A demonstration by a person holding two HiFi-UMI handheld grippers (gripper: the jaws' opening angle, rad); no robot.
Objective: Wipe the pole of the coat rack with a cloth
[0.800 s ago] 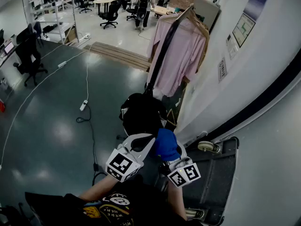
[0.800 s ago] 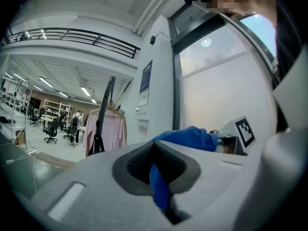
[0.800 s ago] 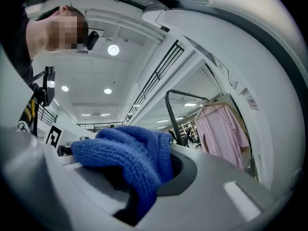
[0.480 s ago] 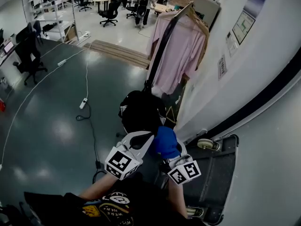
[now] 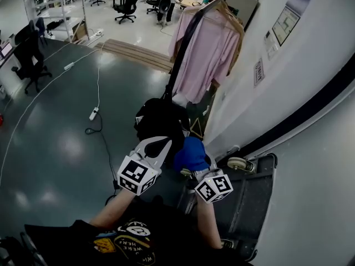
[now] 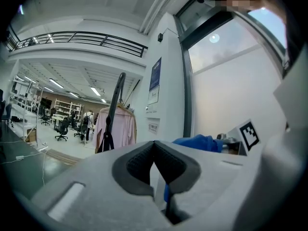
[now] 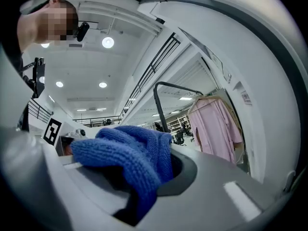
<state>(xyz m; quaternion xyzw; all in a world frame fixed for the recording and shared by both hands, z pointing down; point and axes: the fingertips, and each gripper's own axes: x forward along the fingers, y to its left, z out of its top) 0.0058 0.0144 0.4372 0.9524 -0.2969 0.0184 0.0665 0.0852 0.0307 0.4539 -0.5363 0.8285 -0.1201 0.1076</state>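
Note:
The coat rack's dark pole (image 5: 186, 46) slants up ahead of me, with a pink shirt (image 5: 208, 54) on a hanger beside it. My right gripper (image 5: 195, 165) is shut on a blue knitted cloth (image 5: 190, 153), which bulges out of its jaws (image 7: 137, 158) short of the pole (image 7: 158, 105). My left gripper (image 5: 160, 142) is just left of the cloth, shut with its pads meeting and nothing between them (image 6: 154, 147). The left gripper view has the pole (image 6: 113, 110) and the shirt (image 6: 118, 129) farther off.
A black bag (image 5: 160, 121) hangs low on the rack, right in front of both grippers. A dark cart (image 5: 252, 204) with a caster wheel (image 5: 238, 163) stands against the white wall (image 5: 288, 82) at right. A power strip (image 5: 93, 114) and cable lie on the floor at left.
Both grippers have shifted a little forward and left toward the black bag, with the cloth still held in the right one. The head view has tilted slightly.

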